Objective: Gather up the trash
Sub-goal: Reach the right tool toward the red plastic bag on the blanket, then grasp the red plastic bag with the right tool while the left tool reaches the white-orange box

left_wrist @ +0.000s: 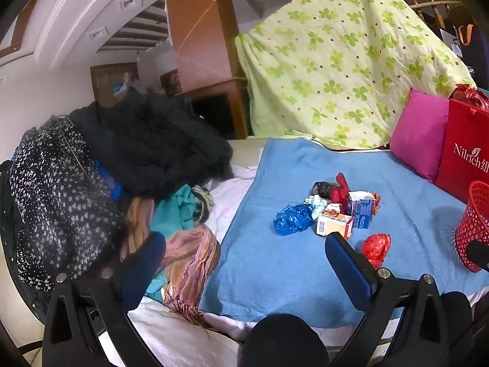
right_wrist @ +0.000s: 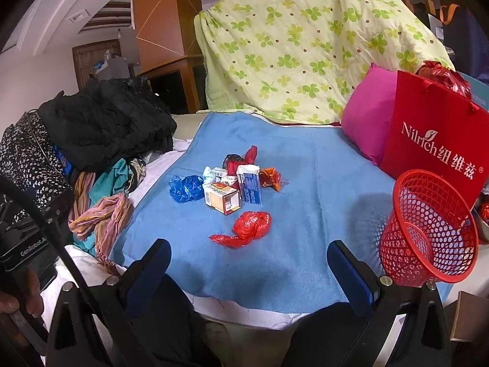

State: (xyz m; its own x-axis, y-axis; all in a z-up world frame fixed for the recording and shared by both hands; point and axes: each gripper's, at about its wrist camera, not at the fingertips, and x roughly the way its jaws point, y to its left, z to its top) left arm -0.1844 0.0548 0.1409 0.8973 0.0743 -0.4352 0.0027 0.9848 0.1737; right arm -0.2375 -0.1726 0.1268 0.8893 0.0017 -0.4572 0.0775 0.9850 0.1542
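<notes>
A heap of trash lies mid-way on the blue blanket (right_wrist: 290,165): a crumpled blue plastic bag (right_wrist: 185,188), an orange-and-white carton (right_wrist: 222,201), a blue-and-white carton (right_wrist: 250,187) and small wrappers. A red plastic bag (right_wrist: 250,224) lies apart, nearer to me. A red mesh basket (right_wrist: 428,229) stands tilted at the right. My right gripper (right_wrist: 249,263) is open, hovering short of the red bag. My left gripper (left_wrist: 244,260) is open too, over the blanket's left edge; the same blue bag (left_wrist: 292,218), carton (left_wrist: 333,224) and red bag (left_wrist: 376,247) lie beyond it, with the basket (left_wrist: 473,226) at the right edge.
A pile of dark clothes (right_wrist: 101,125) and striped scarves (right_wrist: 101,217) fills the left side. A pink cushion (right_wrist: 369,116), a red paper bag (right_wrist: 434,143) and a green clover-print quilt (right_wrist: 305,42) stand behind the blanket. A hand holds the left gripper's body (right_wrist: 24,244).
</notes>
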